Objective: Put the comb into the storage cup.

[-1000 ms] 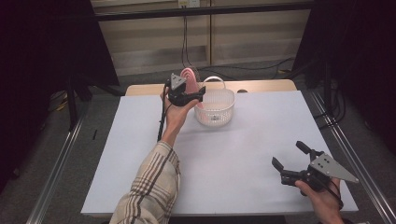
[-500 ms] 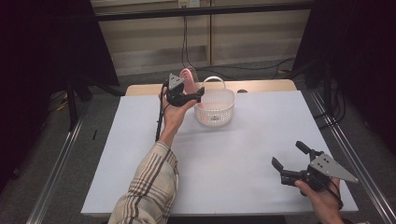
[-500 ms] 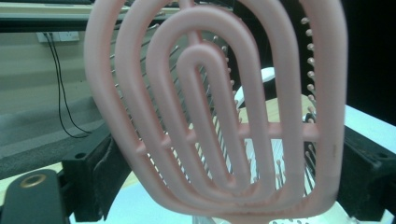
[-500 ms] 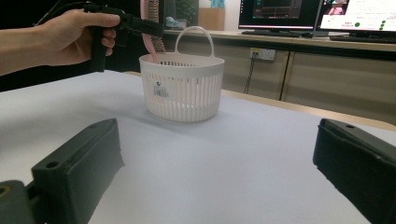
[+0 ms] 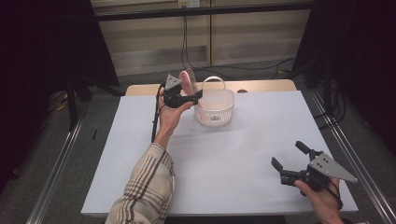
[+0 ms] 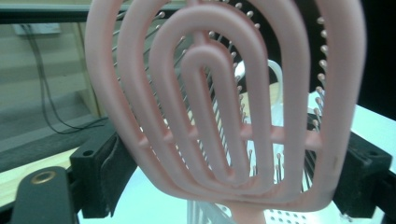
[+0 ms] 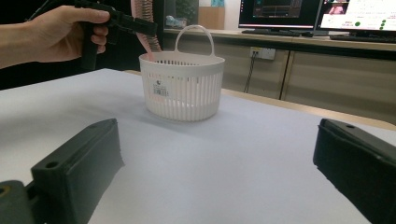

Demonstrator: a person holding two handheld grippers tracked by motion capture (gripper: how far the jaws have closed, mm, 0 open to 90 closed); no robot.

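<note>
Pink vented hairbrush [image 5: 187, 80], upright between the left gripper [image 5: 198, 97] fingers just closing on it at the white basket [image 5: 215, 107] rim, may tip outside onto the worktop [image 5: 233, 158] if let go; right gripper [image 5: 289, 161] fingers spread, empty.

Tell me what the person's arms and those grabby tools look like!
Both tools are black with two chunky jaws. The left tool and the right tool each carry a grey three-cornered plate. A black cable hangs from the left one. The left arm wears a plaid sleeve.
</note>
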